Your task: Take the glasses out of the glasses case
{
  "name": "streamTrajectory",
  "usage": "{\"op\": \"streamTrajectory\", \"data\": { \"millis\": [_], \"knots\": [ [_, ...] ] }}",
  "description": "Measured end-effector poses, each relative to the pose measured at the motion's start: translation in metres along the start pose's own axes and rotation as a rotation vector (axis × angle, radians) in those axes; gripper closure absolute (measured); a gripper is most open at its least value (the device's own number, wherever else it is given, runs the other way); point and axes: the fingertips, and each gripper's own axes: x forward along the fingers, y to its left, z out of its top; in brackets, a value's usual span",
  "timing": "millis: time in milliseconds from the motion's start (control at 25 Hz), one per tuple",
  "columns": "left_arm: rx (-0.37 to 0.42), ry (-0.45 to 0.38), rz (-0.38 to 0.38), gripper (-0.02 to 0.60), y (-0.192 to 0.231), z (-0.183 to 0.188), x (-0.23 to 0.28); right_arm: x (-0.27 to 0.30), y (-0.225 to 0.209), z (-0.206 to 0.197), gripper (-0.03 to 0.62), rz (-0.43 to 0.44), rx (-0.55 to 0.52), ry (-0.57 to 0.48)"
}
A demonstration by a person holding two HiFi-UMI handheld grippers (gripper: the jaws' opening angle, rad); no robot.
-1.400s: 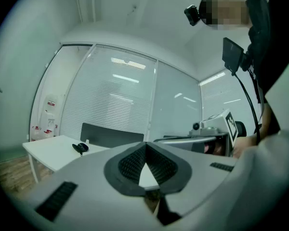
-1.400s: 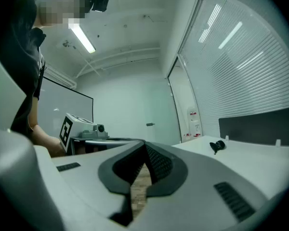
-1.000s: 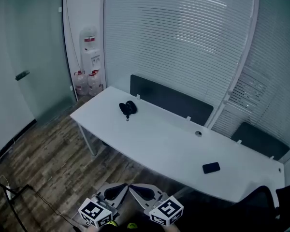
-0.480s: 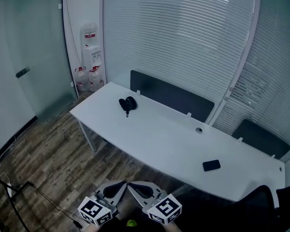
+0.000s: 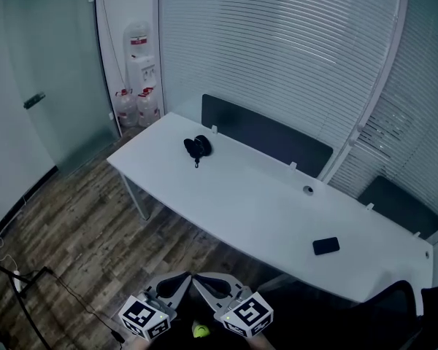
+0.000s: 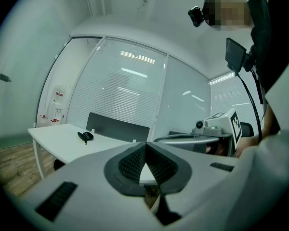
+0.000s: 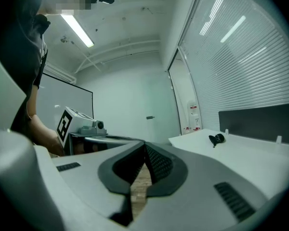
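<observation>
Above the floor [image 5: 73, 217], left gripper [image 5: 184, 278] and right gripper [image 5: 201, 280] point roughly level, jaws closed, empty.

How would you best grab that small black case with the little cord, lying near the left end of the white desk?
Probably across the rounded body of the black case, coming down from above at the near edge of the desk: it sits low and alone there. Its cord looks too thin to hold.

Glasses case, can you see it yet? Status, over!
Left gripper, right gripper shut, empty. Dark case on white table, far off, untouched. Nothing blocking.
</observation>
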Motion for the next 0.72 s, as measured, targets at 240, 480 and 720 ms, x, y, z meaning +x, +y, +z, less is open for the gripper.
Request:
{"op": "streamTrajectory", "data": {
  "millis": [240, 480, 720],
  "knots": [
    [-0.021, 0.017, -0.03, 0.572, 0.024, -0.007, 0.015, 0.02, -0.019, -0.006, 0.58, -0.024, -0.028, 0.046],
    [-0.018, 0.026, -0.077, 0.572, 0.056, 0.005, 0.046, 0.045, -0.058, 0.003, 0.58, -0.071, -0.009, 0.055],
    [-0.035, 0.066, -0.108, 0.572, 0.096, 0.005, 0.067, 0.078, -0.088, 0.001, 0.58, -0.088, 0.02, 0.09]
  ]
}}
